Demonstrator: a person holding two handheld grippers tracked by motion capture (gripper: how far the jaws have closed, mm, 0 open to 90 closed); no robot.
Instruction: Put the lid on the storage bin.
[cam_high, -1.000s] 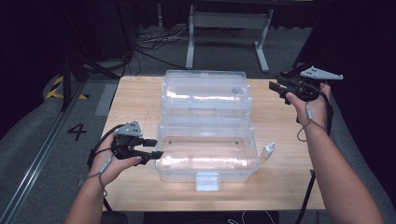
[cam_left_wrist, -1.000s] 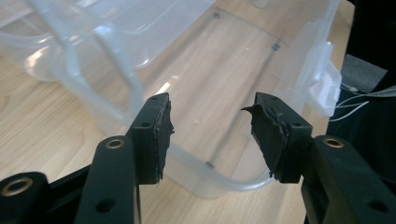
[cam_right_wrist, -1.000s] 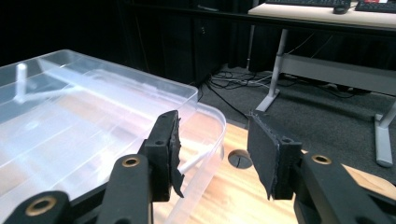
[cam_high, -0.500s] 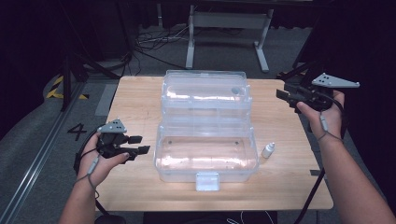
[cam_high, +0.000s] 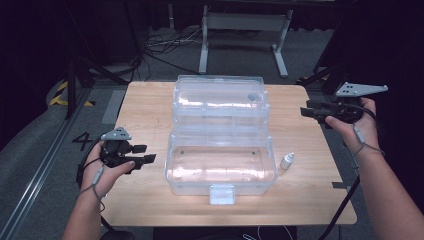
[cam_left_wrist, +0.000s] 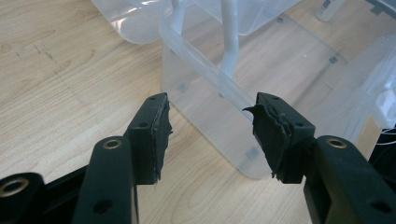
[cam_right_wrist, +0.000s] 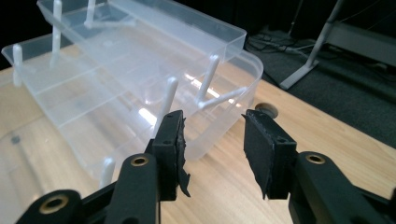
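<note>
Item: clear plastic organiser box (cam_high: 220, 150), opened in tiers at the centre of the wooden surface (cam_high: 150, 120), long axis running left to right; every compartment looks empty. Small white bottle (cam_high: 286, 161) just beside its right end. Left tool (cam_high: 145, 154) nearer, released, empty; right tool (cam_high: 306, 111) released, its jaws lately narrowing on nothing

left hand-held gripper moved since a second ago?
Yes. The left hand-held gripper has drawn back leftward from the clear box: earlier its jaws sat at the box's left wall, now bare table shows between them. Jaws open, empty.
</note>
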